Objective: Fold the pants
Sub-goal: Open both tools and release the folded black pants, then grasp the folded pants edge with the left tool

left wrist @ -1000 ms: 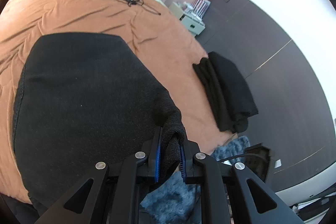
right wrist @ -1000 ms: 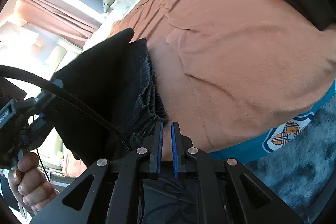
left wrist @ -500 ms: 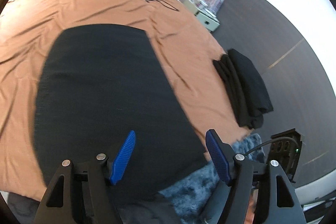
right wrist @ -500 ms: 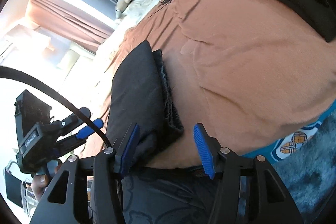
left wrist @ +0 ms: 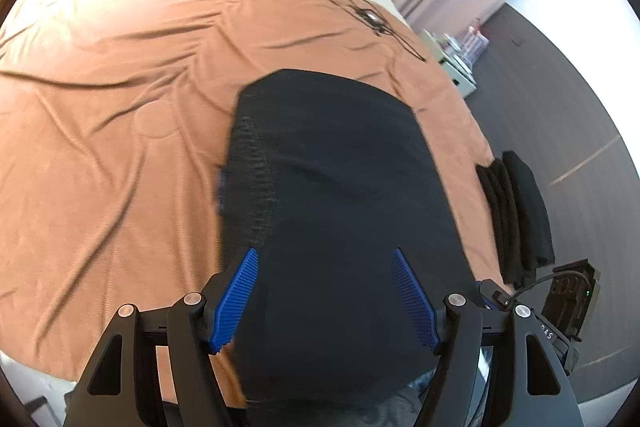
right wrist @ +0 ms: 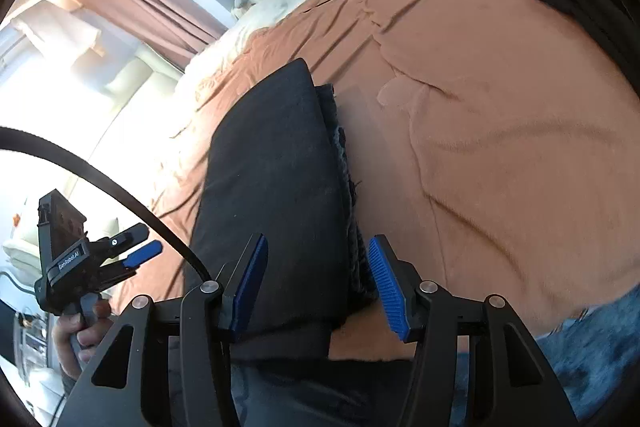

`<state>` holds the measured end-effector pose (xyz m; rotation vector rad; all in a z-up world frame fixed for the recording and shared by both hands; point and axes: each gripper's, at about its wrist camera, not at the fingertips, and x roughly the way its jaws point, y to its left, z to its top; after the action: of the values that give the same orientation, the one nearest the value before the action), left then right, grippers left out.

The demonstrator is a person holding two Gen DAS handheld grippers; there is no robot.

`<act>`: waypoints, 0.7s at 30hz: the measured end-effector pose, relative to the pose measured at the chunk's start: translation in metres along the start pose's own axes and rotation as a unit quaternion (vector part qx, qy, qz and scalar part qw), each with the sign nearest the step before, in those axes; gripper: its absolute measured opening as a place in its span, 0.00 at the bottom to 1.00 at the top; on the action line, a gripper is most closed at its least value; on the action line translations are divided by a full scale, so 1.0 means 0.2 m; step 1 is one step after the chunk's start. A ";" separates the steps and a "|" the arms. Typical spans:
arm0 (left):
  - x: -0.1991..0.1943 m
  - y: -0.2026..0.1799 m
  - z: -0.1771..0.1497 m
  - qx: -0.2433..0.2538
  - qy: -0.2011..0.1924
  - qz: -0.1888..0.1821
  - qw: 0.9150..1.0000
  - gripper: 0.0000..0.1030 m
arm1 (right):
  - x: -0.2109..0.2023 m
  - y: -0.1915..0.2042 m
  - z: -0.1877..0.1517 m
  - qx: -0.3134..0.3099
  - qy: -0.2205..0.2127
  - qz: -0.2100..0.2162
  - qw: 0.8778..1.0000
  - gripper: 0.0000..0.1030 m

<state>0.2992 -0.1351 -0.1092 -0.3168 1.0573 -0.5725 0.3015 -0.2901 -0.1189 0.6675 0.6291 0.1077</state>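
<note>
Two grippers, both loose: left gripper (left wrist: 325, 297) gaping, right gripper (right wrist: 318, 283) narrowing, gripping nothing. Folded pants (left wrist: 340, 195) lie between the fingers. "GenRobot.AI" legible. Bare blanket (right wrist: 500, 155) rightward.

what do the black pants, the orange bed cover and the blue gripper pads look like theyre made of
Black pants: looks like a soft matte knit or brushed cotton, with a ribbed edge along one side; exact fibre unclear.
Orange bed cover: thin woven fabric, probably cotton or microfibre, matte, creasing in fine wrinkles.
Blue pads: likely rubber or moulded plastic, with fine ridges across the face.
</note>
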 end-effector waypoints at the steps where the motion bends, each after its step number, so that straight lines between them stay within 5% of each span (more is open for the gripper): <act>1: 0.01 0.02 0.00 -0.005 0.001 0.000 1.000 0.69 | 0.01 0.01 0.00 -0.004 0.002 -0.003 1.000 0.22; 3: 0.03 0.08 0.01 -0.020 0.007 -0.002 1.000 0.68 | 0.04 0.02 0.01 -0.013 0.011 -0.013 1.000 0.10; 7: 0.07 0.18 0.00 -0.045 0.022 -0.009 0.999 0.61 | 0.06 0.01 -0.02 -0.020 0.017 -0.037 0.999 0.05; 18: 0.21 0.24 -0.06 -0.071 0.067 -0.039 0.994 0.61 | 0.04 -0.03 -0.06 0.009 0.031 -0.043 0.999 0.05; 21: 0.24 0.25 -0.09 -0.077 0.076 -0.048 0.993 0.61 | 0.02 -0.03 -0.02 0.018 0.030 -0.017 0.999 0.13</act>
<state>0.3158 -0.1228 -0.1773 -0.4678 1.2427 -0.6098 0.3021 -0.2911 -0.1275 0.6900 0.7003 0.0846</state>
